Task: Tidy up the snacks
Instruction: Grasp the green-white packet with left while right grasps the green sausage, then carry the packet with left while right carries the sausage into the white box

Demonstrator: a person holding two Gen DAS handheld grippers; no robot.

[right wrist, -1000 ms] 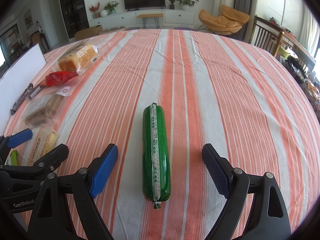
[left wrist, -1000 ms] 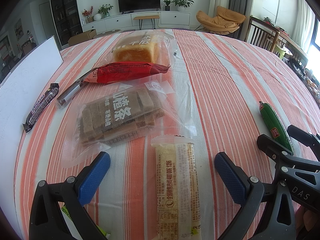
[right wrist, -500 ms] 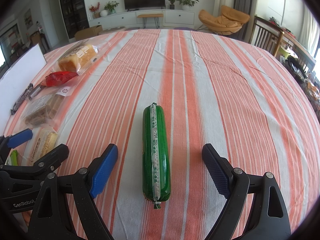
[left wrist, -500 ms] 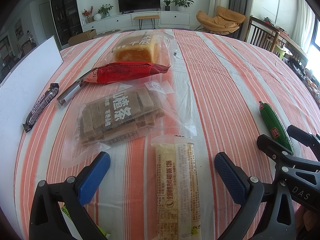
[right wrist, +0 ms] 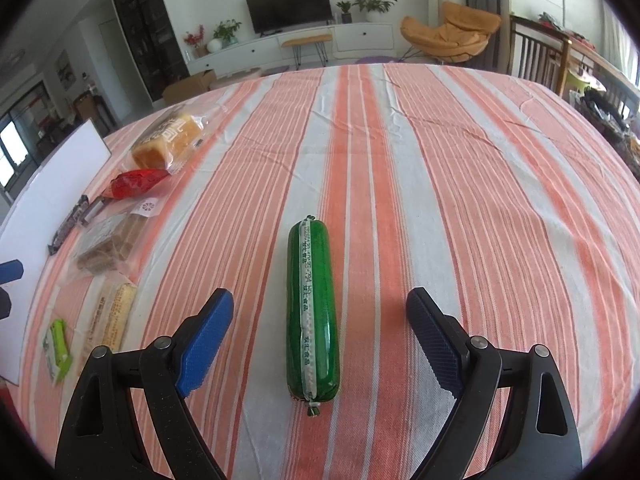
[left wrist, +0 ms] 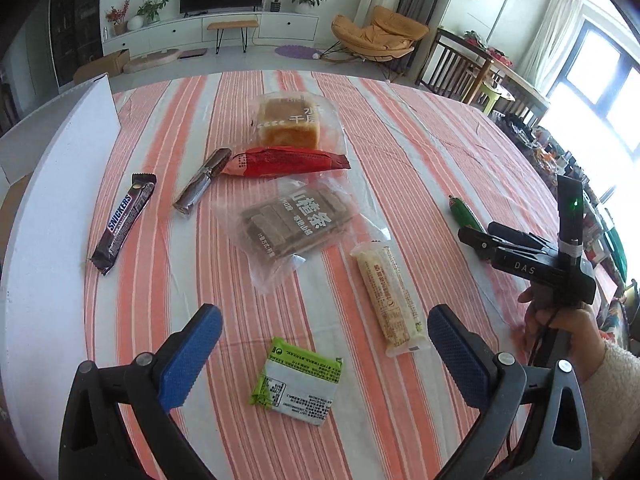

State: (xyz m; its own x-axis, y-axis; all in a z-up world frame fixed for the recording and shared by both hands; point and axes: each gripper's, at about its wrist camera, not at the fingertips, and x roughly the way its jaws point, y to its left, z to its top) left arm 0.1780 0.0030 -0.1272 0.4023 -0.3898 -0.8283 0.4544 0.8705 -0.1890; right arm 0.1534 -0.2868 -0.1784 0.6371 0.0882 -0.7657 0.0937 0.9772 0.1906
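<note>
A green sausage (right wrist: pixel 313 312) lies lengthwise on the striped tablecloth (right wrist: pixel 460 184), between the fingers of my right gripper (right wrist: pixel 320 296). Its jaws are opening wider and the pads stay clear of the sausage. My left gripper (left wrist: pixel 324 320) hangs open above a green-and-white packet (left wrist: pixel 298 380), with a long pale yellow bar (left wrist: pixel 388 296) just to its right. Further back lie a clear bag of brown strips (left wrist: pixel 296 220), a red packet (left wrist: pixel 284 162), bagged bread (left wrist: pixel 290 122), a thin brown bar (left wrist: pixel 202 186) and a Snickers bar (left wrist: pixel 124 222).
A white board (left wrist: pixel 48 152) borders the table's left side. In the left wrist view a hand (left wrist: pixel 560 328) in a cream sleeve holds the right gripper (left wrist: pixel 478 232) at the right. Chairs and a cluttered side table stand beyond the right edge.
My left gripper has pulled back and risen, so the green-and-white packet and more snacks have come into its view. The right gripper has stayed over the sausage, jaws a little wider.
</note>
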